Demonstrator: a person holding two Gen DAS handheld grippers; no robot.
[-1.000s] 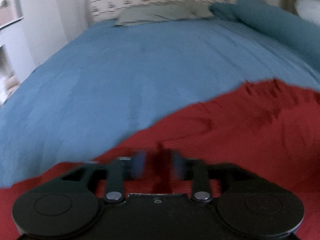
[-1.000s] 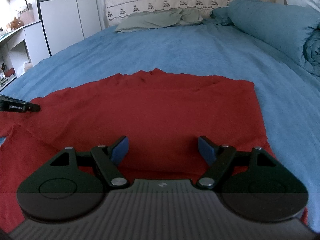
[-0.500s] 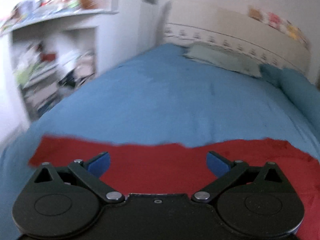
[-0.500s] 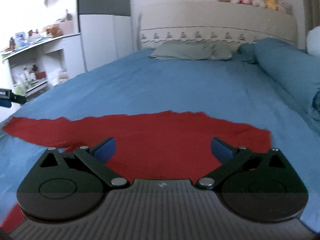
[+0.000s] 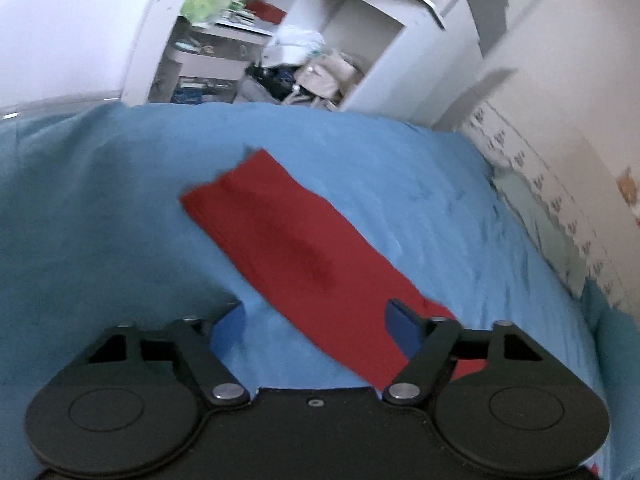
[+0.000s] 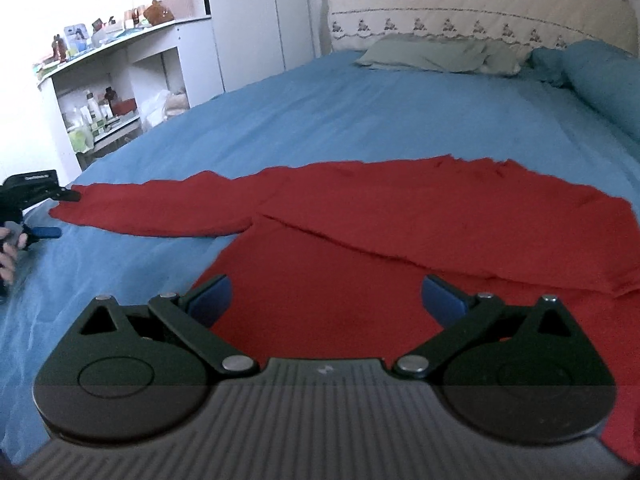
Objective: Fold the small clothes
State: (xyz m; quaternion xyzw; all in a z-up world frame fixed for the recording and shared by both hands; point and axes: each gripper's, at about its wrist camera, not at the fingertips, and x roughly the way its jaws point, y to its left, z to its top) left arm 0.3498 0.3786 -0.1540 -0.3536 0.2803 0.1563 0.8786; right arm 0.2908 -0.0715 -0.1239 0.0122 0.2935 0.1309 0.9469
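Note:
A red long-sleeved top (image 6: 400, 240) lies flat on the blue bed sheet (image 6: 360, 120). Its left sleeve (image 6: 160, 208) stretches straight out to the left. In the left wrist view the sleeve (image 5: 296, 252) runs diagonally away from my left gripper (image 5: 316, 320), which is open and empty just above the sleeve's near part. My left gripper also shows at the far left of the right wrist view (image 6: 36, 196), by the cuff. My right gripper (image 6: 326, 296) is open and empty over the top's lower body.
White shelves (image 6: 104, 92) with bottles and clutter stand left of the bed. A grey-green pillow (image 6: 432, 54) and the headboard (image 6: 480, 12) are at the far end. A rolled blue duvet (image 6: 600, 80) lies along the right.
My left gripper was shut on the red cloth, has pulled the sleeve out to the left, opened and turned toward the shelves. My right gripper has lifted and drawn back.

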